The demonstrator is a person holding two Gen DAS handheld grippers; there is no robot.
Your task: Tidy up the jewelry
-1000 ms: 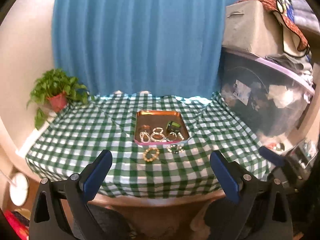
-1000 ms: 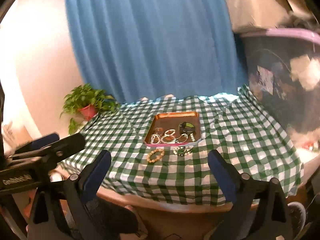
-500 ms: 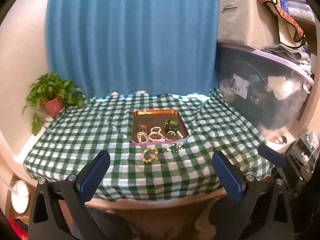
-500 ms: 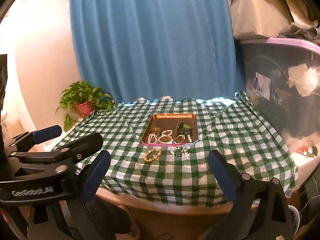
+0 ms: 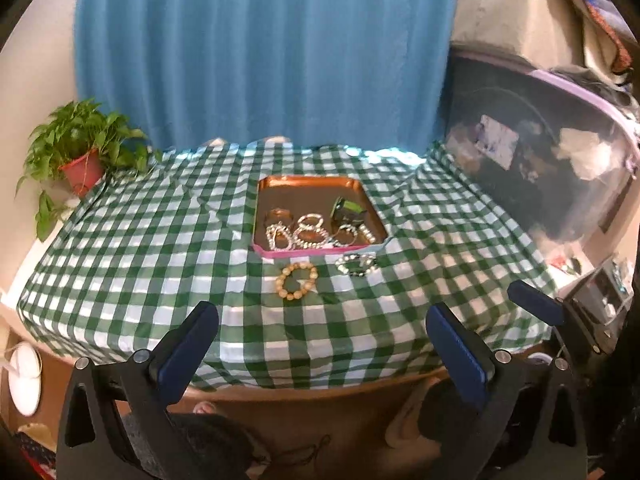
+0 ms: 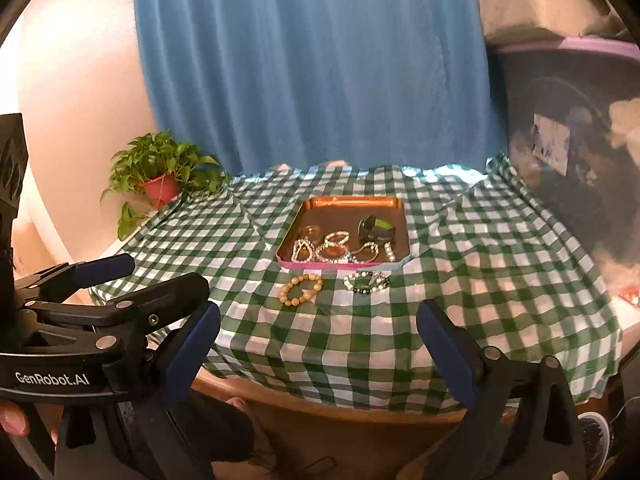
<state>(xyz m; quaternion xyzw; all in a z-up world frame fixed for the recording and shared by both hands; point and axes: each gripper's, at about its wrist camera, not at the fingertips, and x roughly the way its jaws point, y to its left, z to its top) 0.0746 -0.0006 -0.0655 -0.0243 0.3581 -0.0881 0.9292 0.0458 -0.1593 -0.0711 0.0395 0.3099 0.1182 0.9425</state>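
Observation:
A copper tray (image 5: 312,182) (image 6: 352,202) with a pink front rim sits mid-table on the green checked cloth and holds several bracelets and a dark green piece (image 6: 376,229). A tan bead bracelet (image 5: 296,281) (image 6: 301,289) and a dark-and-white bead bracelet (image 5: 357,264) (image 6: 366,282) lie on the cloth just in front of the tray. My left gripper (image 5: 320,344) is open and empty, short of the table's near edge. My right gripper (image 6: 318,344) is open and empty too, to the right of the left one, which shows in the right wrist view (image 6: 120,292).
A potted plant (image 5: 82,160) (image 6: 160,176) stands at the table's far left corner. A blue curtain (image 5: 260,52) hangs behind. A large clear storage bin (image 5: 540,152) with boxes on top stands to the right. The table's wooden edge (image 6: 320,404) is near.
Both grippers have moved a little closer to the table and the jewelry looks larger. Both stay open and empty. The jewelry has not moved.

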